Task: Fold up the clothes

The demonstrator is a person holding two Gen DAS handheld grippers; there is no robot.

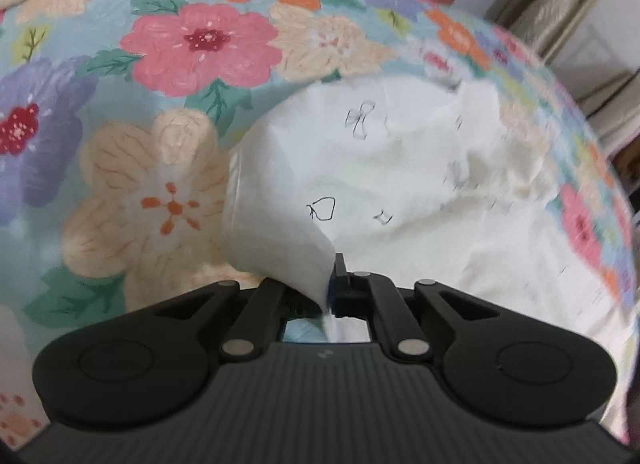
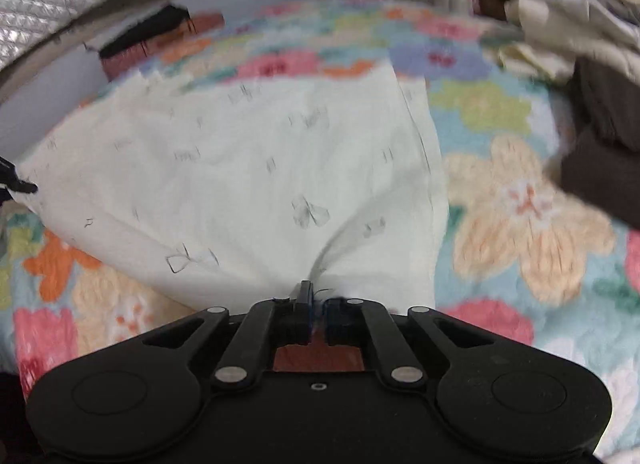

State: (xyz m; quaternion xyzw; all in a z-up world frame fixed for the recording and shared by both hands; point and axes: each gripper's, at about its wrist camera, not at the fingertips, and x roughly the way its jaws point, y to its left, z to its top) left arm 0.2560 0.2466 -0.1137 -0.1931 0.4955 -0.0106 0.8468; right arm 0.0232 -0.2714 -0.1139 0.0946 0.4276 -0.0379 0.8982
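A bed [image 1: 120, 76] under a quilt printed with big pink, orange, cream and purple flowers is filling both views and carrying everything. A white garment [image 1: 400, 184] with small black line drawings is lying rumpled across the quilt; in the right wrist view the garment [image 2: 240, 168] is spreading from the near edge of the bed toward the far edge, its right hem running straight and one corner trailing off to the left. A heap of cream cloth [image 2: 568, 24] is sitting at the far right corner of the bed, and a dark brown cloth [image 2: 600, 152] is lying just in front of it along the right edge, well apart from the white garment. A reddish-brown and black item [image 2: 160, 36] is showing past the far left edge, too blurred to name. The left tongs [image 1: 326, 296] are pinching a lifted fold of the garment, the cloth rising from between the closed jaws and curling over to the left. The right tongs [image 2: 318, 318] are gripping the garment's near edge, the fabric puckering into creases that are fanning out from the narrow gap between the jaws.
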